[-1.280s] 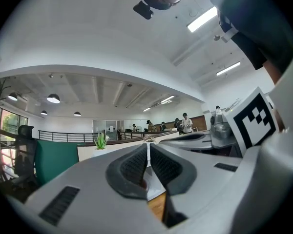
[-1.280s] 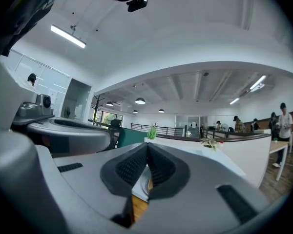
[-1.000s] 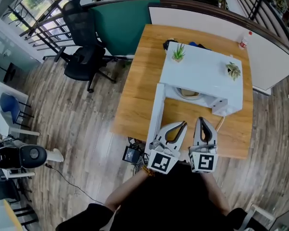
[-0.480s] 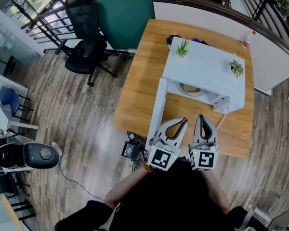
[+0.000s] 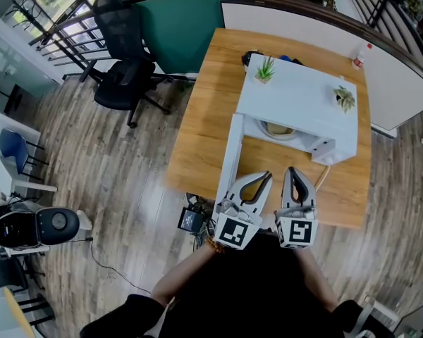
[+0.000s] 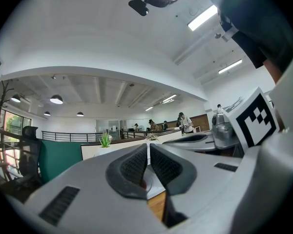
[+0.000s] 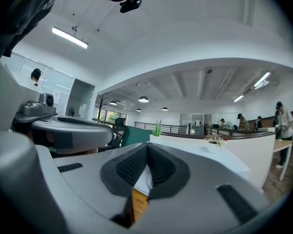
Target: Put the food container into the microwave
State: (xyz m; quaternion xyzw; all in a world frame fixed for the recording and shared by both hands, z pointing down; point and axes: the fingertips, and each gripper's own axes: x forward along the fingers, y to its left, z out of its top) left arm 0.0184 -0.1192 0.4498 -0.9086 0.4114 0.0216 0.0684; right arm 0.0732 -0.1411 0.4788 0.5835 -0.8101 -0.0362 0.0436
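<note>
A white microwave (image 5: 303,101) stands on the wooden table (image 5: 204,132), its door (image 5: 230,157) swung open to the left. Inside its cavity lies a round beige food container (image 5: 276,129), partly hidden by the microwave's top. My left gripper (image 5: 268,177) and right gripper (image 5: 294,171) hover side by side over the table's near edge, pointing level at the opening. Both are shut with nothing between the pads. In the left gripper view the gripper (image 6: 148,147) has its pads together. The right gripper (image 7: 147,147) looks the same in its own view, with the microwave (image 7: 205,152) ahead.
Two small potted plants (image 5: 266,69) (image 5: 345,99) sit on the microwave's top. A small bottle (image 5: 357,55) stands at the table's far right corner. A black office chair (image 5: 123,76) and a green partition (image 5: 183,27) are to the left. A black box (image 5: 192,220) lies on the floor.
The head camera has shifted slightly. Both grippers keep their place before the open microwave and stay shut.
</note>
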